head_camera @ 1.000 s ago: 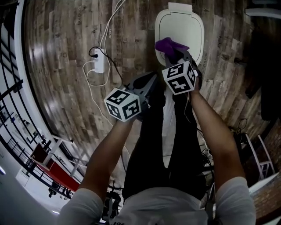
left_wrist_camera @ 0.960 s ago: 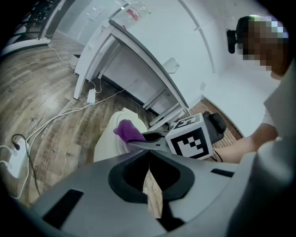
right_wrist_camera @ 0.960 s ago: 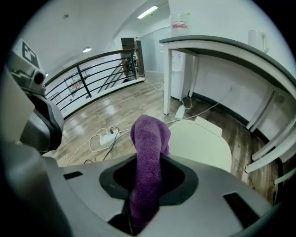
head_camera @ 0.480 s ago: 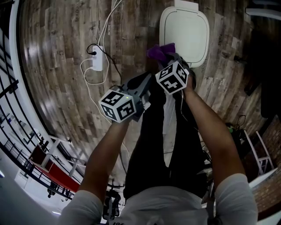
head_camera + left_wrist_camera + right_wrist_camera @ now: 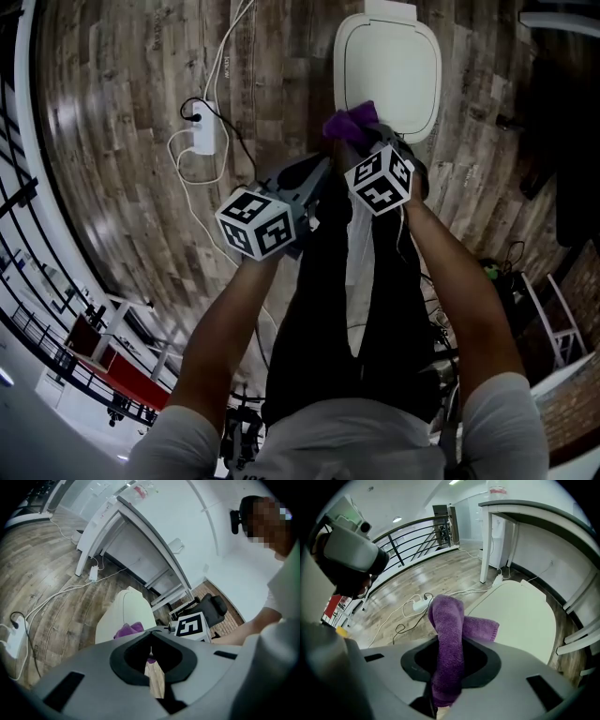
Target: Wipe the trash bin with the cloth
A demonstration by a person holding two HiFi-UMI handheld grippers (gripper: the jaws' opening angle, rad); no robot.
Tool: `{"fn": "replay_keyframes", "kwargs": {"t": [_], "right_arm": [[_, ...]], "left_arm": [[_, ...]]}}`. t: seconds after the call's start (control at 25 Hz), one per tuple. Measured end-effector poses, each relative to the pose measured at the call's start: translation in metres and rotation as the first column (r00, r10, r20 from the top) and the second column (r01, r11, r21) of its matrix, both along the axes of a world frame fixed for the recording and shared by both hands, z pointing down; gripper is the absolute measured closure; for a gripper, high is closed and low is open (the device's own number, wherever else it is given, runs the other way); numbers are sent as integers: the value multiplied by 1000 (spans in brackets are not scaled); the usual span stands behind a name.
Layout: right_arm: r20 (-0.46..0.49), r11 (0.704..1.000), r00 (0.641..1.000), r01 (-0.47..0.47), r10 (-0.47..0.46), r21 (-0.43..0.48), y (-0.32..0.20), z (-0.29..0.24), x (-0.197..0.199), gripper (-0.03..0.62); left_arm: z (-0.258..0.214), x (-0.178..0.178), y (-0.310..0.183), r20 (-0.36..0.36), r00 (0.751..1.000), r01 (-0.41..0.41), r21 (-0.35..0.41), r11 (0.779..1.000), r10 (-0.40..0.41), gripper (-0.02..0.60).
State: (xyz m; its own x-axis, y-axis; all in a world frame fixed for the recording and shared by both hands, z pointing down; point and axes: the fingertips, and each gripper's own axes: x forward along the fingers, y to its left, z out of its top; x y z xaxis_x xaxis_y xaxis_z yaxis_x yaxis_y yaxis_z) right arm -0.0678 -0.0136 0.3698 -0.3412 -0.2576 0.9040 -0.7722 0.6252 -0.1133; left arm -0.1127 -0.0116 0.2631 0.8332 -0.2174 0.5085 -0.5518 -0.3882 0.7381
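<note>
On the wooden floor (image 5: 122, 112) the white trash bin (image 5: 389, 66) stands just ahead, so the right gripper (image 5: 449, 677), fingers clamped on the purple cloth (image 5: 447, 620), should press its loose end flat on the lid, while the left gripper (image 5: 151, 651), fingers closed on nothing, is best held aside.

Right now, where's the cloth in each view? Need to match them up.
Head view: cloth upper centre, at the near edge of the bin.
Left gripper view: low centre, a purple bit against the bin's front.
Right gripper view: centre, pinched between the jaws, tip folded over to the right.
Shared landmark: the cream bin, also at and.
</note>
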Motion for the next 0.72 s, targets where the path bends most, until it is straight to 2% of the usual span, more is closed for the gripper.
{"fn": "replay_keyframes", "kwargs": {"t": [0.32, 0.52, 0.72], "right_arm": [[3, 1000, 1000, -25, 25, -15, 15, 1, 29, 487], [3, 995, 995, -99, 99, -24, 18, -1, 59, 487], [55, 988, 986, -154, 155, -16, 20, -2, 93, 487]], "left_arm": [[1, 16, 0, -4, 999, -49, 9, 999, 49, 577], [0, 32, 0, 21, 995, -97, 18, 995, 96, 577], [7, 59, -2, 58, 992, -112, 22, 993, 111, 577]]}}
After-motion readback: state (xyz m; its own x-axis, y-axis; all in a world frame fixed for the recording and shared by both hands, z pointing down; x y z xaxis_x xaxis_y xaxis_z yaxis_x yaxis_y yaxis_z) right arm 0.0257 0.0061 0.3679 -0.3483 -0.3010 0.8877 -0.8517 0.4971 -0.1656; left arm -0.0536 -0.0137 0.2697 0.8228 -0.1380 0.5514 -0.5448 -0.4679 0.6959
